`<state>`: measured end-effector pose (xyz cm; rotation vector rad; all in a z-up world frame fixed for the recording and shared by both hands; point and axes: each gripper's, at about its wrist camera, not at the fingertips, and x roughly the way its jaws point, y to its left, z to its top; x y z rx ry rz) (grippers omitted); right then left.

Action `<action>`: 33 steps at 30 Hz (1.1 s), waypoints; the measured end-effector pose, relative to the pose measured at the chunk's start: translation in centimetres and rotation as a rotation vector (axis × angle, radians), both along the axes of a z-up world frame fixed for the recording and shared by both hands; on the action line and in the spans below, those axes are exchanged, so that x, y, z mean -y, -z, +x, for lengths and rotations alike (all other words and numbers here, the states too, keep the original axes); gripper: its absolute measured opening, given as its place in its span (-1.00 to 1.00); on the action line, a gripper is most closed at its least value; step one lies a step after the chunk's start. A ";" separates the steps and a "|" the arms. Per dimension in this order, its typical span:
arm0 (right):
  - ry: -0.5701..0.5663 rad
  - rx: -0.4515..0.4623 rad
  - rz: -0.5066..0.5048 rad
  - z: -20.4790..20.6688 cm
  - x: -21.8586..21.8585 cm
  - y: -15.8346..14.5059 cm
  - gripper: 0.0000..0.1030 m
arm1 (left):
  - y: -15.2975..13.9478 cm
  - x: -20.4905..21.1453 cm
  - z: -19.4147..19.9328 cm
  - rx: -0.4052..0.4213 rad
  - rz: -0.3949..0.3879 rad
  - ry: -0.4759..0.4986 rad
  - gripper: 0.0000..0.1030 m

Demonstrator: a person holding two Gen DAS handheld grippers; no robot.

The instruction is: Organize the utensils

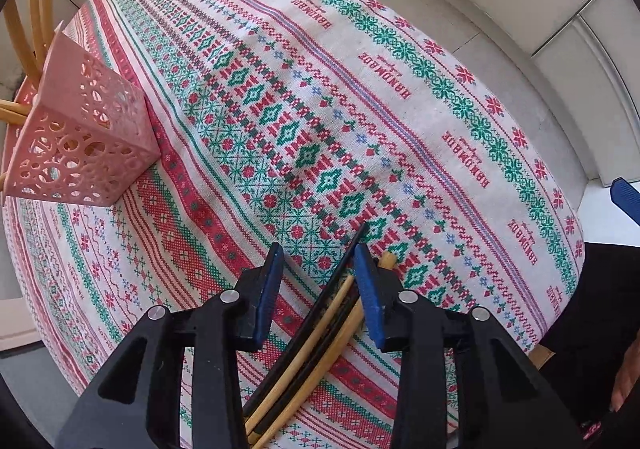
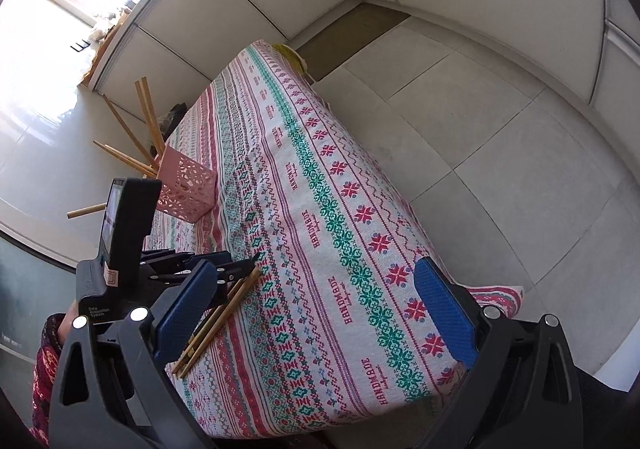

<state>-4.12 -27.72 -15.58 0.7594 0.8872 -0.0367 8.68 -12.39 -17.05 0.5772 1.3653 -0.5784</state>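
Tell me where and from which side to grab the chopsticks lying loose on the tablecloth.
Take the loose chopsticks near mid-length, from straight above, jaws across the bundle. They lie flat and side by side on the tablecloth, so only the top is free. The left gripper already straddles them that way.

My chopsticks (image 1: 320, 313) lie in a loose bundle on the patterned cloth near its close edge, some pale bamboo and some black, all running roughly the same way with their tips fanning slightly apart. My pink holder (image 1: 86, 141) stands well apart from them near the far side edge of the cloth, a square plastic cup with cut-out holes all over its walls, upright on its base. It already has several bamboo chopsticks (image 2: 136, 137) in it, leaning outward at different angles over the rim, one poking out nearly level.
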 end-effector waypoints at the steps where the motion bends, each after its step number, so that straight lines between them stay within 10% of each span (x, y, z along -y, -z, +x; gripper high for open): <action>1: -0.002 0.000 -0.002 0.0 -0.1 0.0 0.86 | 0.0 -0.2 0.2 -0.028 -0.020 -0.014 -0.45; 4: -0.014 -0.002 -0.005 0.2 -0.4 -0.1 0.86 | 0.3 -1.8 1.1 -0.029 -0.044 -0.068 -0.79; 17: -0.129 -0.206 -0.072 6.4 -9.0 1.0 0.63 | -1.1 -20.7 0.5 0.063 -0.358 -0.520 -0.95; 26: -0.312 -0.269 0.025 8.6 -17.9 1.6 0.36 | -7.2 -24.5 -0.5 0.137 -0.566 -0.560 -0.95; 33: -0.371 -0.365 -0.180 11.3 -24.4 3.4 0.33 | -11.1 -26.3 -2.1 0.251 -0.583 -0.560 -0.95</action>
